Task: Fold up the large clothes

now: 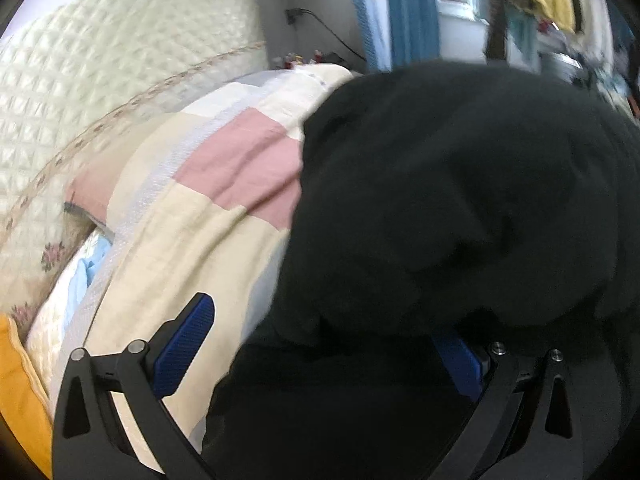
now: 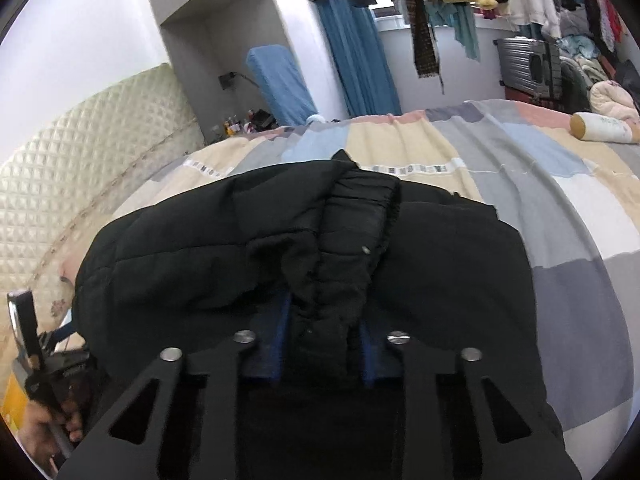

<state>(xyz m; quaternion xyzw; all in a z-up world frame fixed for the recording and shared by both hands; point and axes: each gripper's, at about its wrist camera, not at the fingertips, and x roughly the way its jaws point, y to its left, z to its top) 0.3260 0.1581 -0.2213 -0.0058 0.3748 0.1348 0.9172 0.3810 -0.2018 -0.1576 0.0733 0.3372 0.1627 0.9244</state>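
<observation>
Black jacket (image 2: 304, 248) pinched by right gripper (image 2: 322, 344); left gripper (image 1: 320, 344) agape.

A bed (image 2: 580, 280) covered by a patchwork quilt (image 2: 500, 152) of beige, grey, pink and blue blocks carries a black padded jacket (image 2: 248, 248) bunched near its middle; a pale cylindrical bolster (image 2: 600, 128) lies at the far edge.

Open patchwork bedspread (image 2: 460, 152) right of black jacket (image 2: 240, 248); quilted headboard (image 2: 92, 160) blocks left, roll (image 2: 600, 128) far right.
</observation>
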